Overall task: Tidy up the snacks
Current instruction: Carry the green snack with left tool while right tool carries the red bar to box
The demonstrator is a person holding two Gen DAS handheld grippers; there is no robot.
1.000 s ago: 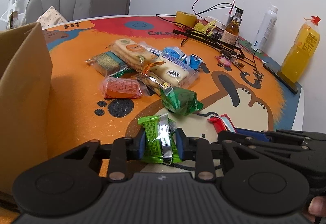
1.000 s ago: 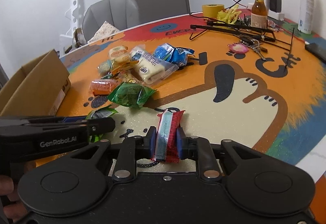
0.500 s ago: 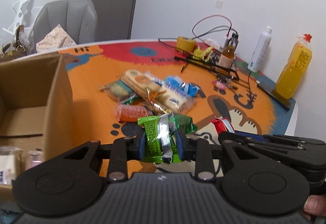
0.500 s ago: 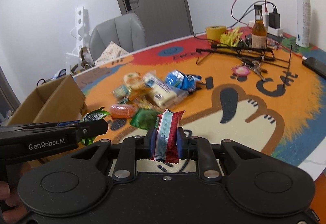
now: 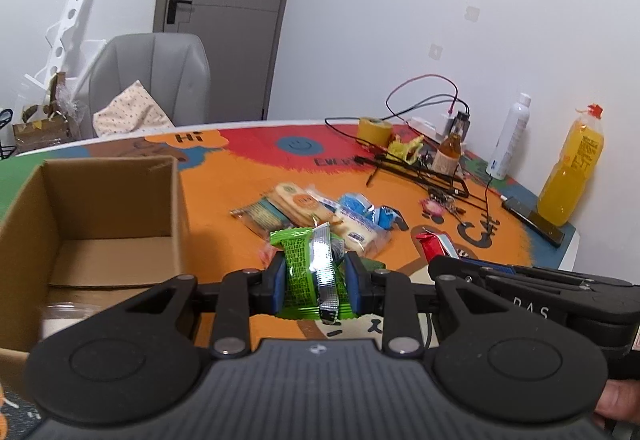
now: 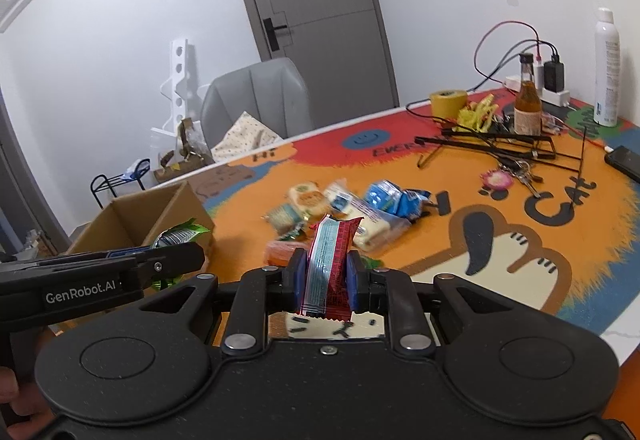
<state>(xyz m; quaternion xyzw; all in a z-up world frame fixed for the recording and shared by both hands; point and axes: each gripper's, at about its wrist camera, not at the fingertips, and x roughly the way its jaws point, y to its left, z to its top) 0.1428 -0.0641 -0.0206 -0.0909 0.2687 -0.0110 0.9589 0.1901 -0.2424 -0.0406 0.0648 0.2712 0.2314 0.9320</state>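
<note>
My left gripper (image 5: 314, 280) is shut on a green snack packet (image 5: 308, 272) and holds it in the air, right of the open cardboard box (image 5: 100, 207). My right gripper (image 6: 326, 276) is shut on a red and light-blue snack bar (image 6: 330, 264), also in the air; the bar shows in the left wrist view (image 5: 434, 244). The left gripper and its green packet (image 6: 178, 236) show at the left of the right wrist view, by the box (image 6: 136, 224). A pile of loose snacks (image 5: 320, 213) lies on the orange table mat, also seen in the right wrist view (image 6: 352, 207).
At the table's far right are black hangers (image 5: 420, 175), a yellow tape roll (image 5: 374, 129), a small brown bottle (image 5: 450, 155), a white spray bottle (image 5: 510, 139), an orange juice bottle (image 5: 572, 167), a phone (image 5: 532, 217) and keys (image 6: 516, 171). A grey chair (image 5: 152, 79) stands behind the table.
Both grippers have risen from the table with their snacks held. The left one has moved toward the box, so its inside now shows.
</note>
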